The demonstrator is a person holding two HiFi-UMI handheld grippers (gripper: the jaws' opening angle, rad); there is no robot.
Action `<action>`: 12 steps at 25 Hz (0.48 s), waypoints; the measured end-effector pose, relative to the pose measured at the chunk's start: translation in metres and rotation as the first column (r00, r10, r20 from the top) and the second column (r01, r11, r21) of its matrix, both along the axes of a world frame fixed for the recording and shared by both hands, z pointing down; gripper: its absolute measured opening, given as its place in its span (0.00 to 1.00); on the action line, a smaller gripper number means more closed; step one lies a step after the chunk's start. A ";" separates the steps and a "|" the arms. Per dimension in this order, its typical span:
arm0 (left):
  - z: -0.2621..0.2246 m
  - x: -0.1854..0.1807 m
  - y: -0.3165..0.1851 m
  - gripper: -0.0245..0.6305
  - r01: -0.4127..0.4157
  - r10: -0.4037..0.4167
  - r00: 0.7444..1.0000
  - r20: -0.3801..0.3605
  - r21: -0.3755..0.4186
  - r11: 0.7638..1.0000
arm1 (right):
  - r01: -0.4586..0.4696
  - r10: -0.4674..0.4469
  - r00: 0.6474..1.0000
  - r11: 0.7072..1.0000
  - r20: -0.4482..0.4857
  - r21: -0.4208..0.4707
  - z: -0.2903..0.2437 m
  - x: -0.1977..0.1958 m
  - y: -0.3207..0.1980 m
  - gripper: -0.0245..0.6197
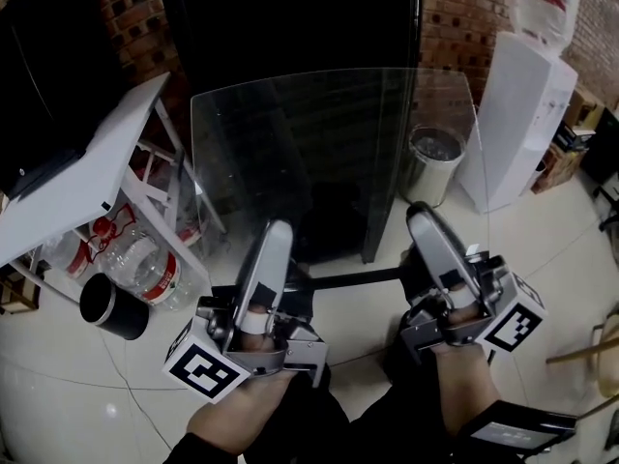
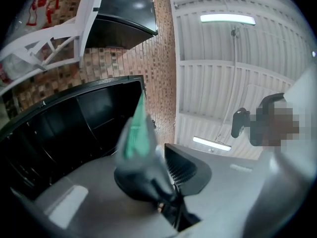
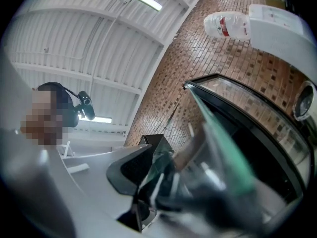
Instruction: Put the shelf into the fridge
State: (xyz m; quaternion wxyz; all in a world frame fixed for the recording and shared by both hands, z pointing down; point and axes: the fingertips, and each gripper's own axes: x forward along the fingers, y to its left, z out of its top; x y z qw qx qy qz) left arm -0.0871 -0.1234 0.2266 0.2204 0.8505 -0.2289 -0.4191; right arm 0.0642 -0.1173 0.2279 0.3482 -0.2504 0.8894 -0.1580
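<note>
A clear glass shelf is held up, tilted, in front of the black fridge. My left gripper is shut on the pane's near edge at the left. My right gripper is shut on the same edge at the right. In the left gripper view the shelf's green edge runs up from between the jaws of the left gripper toward the fridge's dark inside. The right gripper view shows that green edge rising from the right gripper toward the fridge.
A white folding table stands at the left with water bottles and a black cup below it. A metal bin and a white water dispenser stand right of the fridge. Brick wall behind.
</note>
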 end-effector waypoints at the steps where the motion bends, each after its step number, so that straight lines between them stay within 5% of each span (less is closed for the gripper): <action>1: 0.003 -0.001 -0.005 0.10 0.000 0.000 1.000 -0.001 -0.008 1.000 | -0.002 0.002 1.000 1.000 -0.003 -0.010 0.003 -0.001 -0.005 0.15; 12: -0.002 -0.010 -0.037 0.09 -0.043 0.042 0.998 -0.038 -0.018 0.999 | -0.041 0.041 0.999 0.999 -0.012 -0.001 -0.005 -0.011 -0.037 0.15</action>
